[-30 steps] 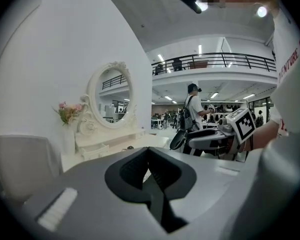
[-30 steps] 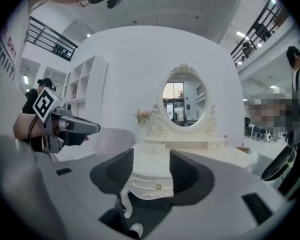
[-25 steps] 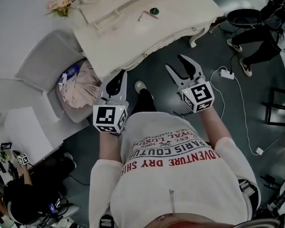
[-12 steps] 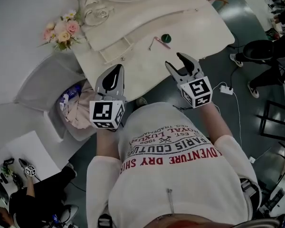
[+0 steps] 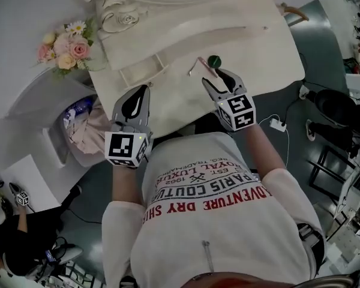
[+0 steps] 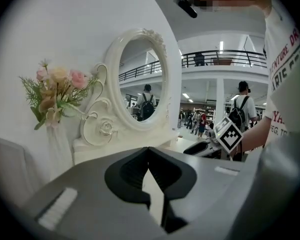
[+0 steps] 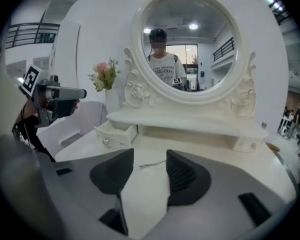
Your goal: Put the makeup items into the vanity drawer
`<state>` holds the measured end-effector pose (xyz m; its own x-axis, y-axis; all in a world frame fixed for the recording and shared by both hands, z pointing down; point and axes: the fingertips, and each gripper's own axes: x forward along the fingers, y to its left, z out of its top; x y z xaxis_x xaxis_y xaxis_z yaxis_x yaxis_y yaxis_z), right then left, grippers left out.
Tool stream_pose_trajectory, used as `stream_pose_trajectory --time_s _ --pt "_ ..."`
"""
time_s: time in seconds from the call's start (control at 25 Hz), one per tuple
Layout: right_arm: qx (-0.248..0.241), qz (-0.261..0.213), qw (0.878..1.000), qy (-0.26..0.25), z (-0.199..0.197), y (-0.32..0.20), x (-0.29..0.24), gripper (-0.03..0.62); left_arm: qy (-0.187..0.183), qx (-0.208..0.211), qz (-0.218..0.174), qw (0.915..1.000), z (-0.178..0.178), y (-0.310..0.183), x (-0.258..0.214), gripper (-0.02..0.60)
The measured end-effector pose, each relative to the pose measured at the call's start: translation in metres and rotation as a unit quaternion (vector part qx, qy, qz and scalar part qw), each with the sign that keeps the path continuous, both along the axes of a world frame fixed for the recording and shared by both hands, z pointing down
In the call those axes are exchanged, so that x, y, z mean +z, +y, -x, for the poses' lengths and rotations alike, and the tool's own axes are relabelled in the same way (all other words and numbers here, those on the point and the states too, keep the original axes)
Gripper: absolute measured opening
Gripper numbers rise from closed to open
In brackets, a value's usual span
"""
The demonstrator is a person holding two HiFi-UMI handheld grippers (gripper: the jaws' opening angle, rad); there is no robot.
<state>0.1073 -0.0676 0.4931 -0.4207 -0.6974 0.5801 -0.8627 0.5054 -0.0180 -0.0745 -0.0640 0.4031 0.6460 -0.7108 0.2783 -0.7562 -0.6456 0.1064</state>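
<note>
A thin pink makeup stick (image 5: 198, 65) and a small round dark-green makeup pot (image 5: 214, 60) lie side by side on the top of the cream vanity table (image 5: 168, 101), towards its middle and just in front of its raised back shelf. The small cream drawer (image 5: 145, 74) stands pulled out at the left end of that shelf; from the right gripper view it (image 7: 115, 133) shows a round knob on its front.

The right gripper (image 5: 217, 77) hangs over the table's front half with its tips just short of the pot. Its jaws are spread with nothing between them, and in its own view (image 7: 150, 156) the stick (image 7: 152, 164) shows on the tabletop past the gap.

The left gripper (image 5: 143, 90) is over the table's front left edge, its jaws (image 6: 149, 151) pressed together at the tips and empty.

An oval mirror in a carved cream frame (image 7: 190, 39) rises from the back of the table, and a bunch of pink and cream flowers (image 5: 63, 44) stands at its back left corner.
</note>
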Motion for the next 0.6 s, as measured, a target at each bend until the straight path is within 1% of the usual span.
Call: stream_pose_trajectory --time_s 0.08,0.2,0.28,0.48,0.6 --pt "-0.022 0.032 0.999 0.009 -0.008 -0.006 0.024 0.195 0.002 -0.024 0.009 0.9997 -0.006 -0.004 0.009 0.011" --pt "-0.052 0.081 0.995 0.027 -0.020 -0.006 0.060 0.195 0.006 -0.060 0.033 0.9976 -0.014 -0.009 0.027 0.011" --pt "-0.067 0.102 0.992 0.026 -0.026 -0.007 0.076 0.195 -0.002 -0.072 0.039 0.9966 -0.023 -0.012 0.037 0.011" --pt "-0.098 0.126 0.987 0.022 -0.031 -0.013 0.098 0.195 -0.047 -0.050 0.040 0.9968 -0.051 -0.009 0.062 0.011" --pt "-0.112 0.141 0.984 0.018 -0.030 -0.012 0.107 0.195 -0.059 -0.050 0.048 0.9958 -0.057 -0.002 0.073 0.011"
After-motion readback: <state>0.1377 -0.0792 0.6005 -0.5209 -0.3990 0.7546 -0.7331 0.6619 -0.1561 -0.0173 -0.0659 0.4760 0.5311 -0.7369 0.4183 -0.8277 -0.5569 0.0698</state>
